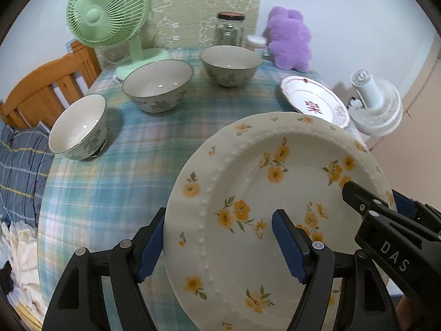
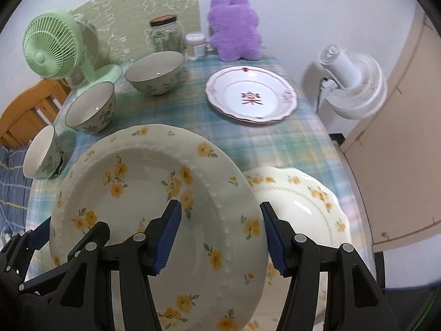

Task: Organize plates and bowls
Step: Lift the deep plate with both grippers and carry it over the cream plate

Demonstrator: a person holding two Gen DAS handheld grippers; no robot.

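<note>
A cream plate with yellow flowers (image 1: 270,193) (image 2: 154,198) is lifted and tilted above the table. My left gripper (image 1: 217,248) straddles its left rim, jaws wide, one finger on each side. My right gripper (image 2: 220,237) straddles its right rim the same way; it also shows in the left wrist view (image 1: 369,207). A second yellow-flower plate (image 2: 308,201) lies on the cloth under the right gripper. A red-trimmed plate (image 2: 252,98) (image 1: 311,100) lies at the back right. Three green-patterned bowls (image 1: 78,127) (image 1: 158,84) (image 1: 230,64) stand along the left and back.
A green fan (image 1: 106,11), a glass jar (image 1: 230,29), a small jar (image 2: 196,44) and a purple plush (image 1: 289,37) stand at the table's back edge. A white fan (image 2: 355,82) is off the right edge. A wooden chair (image 1: 46,88) is at the left.
</note>
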